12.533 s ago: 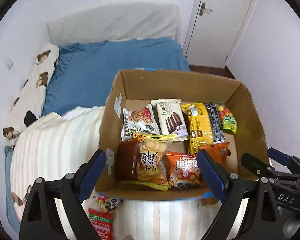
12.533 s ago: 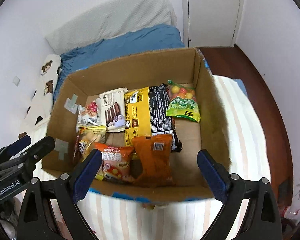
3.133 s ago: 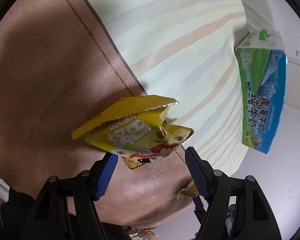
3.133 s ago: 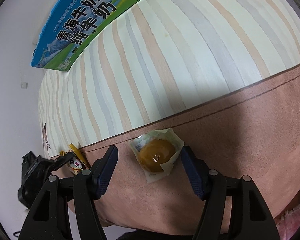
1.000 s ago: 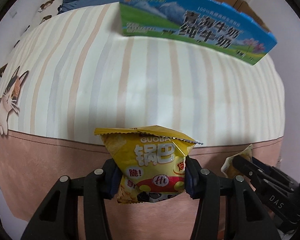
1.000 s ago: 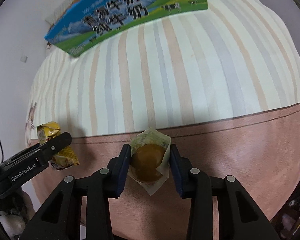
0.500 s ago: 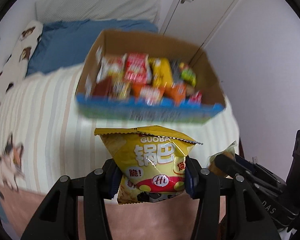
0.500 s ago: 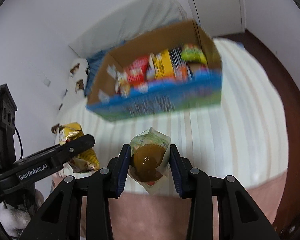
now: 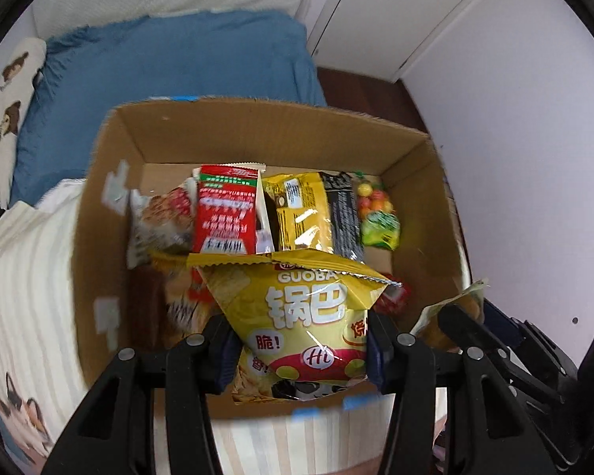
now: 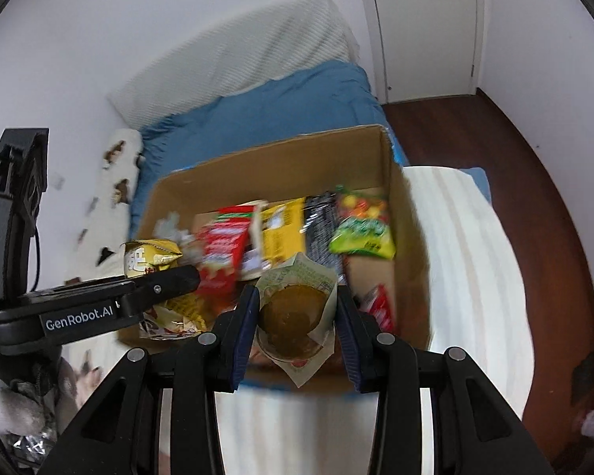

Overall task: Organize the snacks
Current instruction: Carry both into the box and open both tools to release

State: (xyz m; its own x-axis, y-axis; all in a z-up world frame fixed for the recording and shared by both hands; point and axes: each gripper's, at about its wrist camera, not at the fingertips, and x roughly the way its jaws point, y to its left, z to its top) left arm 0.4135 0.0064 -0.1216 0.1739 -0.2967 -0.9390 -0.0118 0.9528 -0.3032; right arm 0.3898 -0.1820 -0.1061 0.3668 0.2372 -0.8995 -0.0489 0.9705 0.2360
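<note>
The left claw [image 9: 299,350] is clamped on a yellow GUOBA crisp bag [image 9: 301,312], its blue pads pressing the bag's lower sides so that the crimped top stands up in front of the camera. The right claw [image 10: 297,324] is closed on a small round brown cake in a clear wrapper [image 10: 293,318], pinched at both sides with the wrapper's corner hanging below the pads. In the left wrist view the right claw and its wrapped cake show at the lower right, just beside the crisp bag; in the right wrist view the left claw reaches in from the left with the yellow bag in its grip.

Both held snacks hang over the near part of an open cardboard box [image 9: 265,126] that rests on a striped bed cover [image 9: 23,277]. Inside the box lie a red packet [image 9: 225,213], a yellow and black packet [image 9: 313,213], a green bag of coloured sweets [image 9: 378,217] at the right end, and a white biscuit packet [image 9: 158,217] at the left, with more packets beneath, blurred. Beyond the box lie a blue blanket [image 9: 170,63], a white pillow [image 10: 237,55] and a bear-print cloth [image 9: 8,79]. A white door [image 10: 423,27] stands at the back.
</note>
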